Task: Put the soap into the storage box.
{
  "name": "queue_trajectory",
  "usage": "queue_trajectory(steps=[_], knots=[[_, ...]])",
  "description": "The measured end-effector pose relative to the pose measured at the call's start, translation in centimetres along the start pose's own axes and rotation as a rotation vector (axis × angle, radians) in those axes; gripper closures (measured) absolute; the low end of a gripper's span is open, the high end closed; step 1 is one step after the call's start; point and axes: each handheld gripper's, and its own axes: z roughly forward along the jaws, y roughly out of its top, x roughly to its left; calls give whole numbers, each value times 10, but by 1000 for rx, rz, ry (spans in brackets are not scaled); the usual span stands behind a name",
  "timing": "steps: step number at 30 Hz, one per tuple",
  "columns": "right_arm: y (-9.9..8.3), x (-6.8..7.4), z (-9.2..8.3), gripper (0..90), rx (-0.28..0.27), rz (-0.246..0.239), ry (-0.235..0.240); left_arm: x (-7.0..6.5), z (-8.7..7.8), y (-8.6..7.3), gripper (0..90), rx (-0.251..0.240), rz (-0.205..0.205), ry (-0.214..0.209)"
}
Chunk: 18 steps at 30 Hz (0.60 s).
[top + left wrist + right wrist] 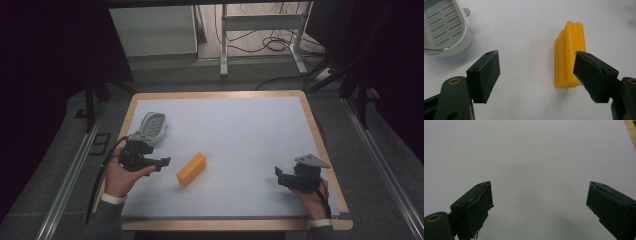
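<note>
Centrally, 1 yellow ridged block (191,169) lies flat on the white table sheet (240,130), untouched. Left gripper (161,163) hovers just beside it, jaws wide apart and empty. 1 grey slotted basket (150,126) sits near. Right gripper (281,175) hangs well apart, jaws spread, empty.

There is no text, label, brand, number or sign to read on any thing in these pictures.

On the table (240,130), the block (191,169) lies right of the strainer basket (151,126), nearer the person.
</note>
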Motion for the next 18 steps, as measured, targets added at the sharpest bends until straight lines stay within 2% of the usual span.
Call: queue_trajectory(steps=[7,9,10,13,18], knots=[[0,0,0,66,0,-5,2,-3,4,2,219,10,-5,-7],[0,1,1,66,1,-7,1,-4,6,4,215,14,-5,-5],[0,1,1,66,3,-8,2,-6,7,5,173,15,-6,19],[0,1,1,66,2,-9,1,-7,8,7,173,18,-5,11],[-1,1,1,66,5,-8,1,-12,13,11,173,32,18,2]])
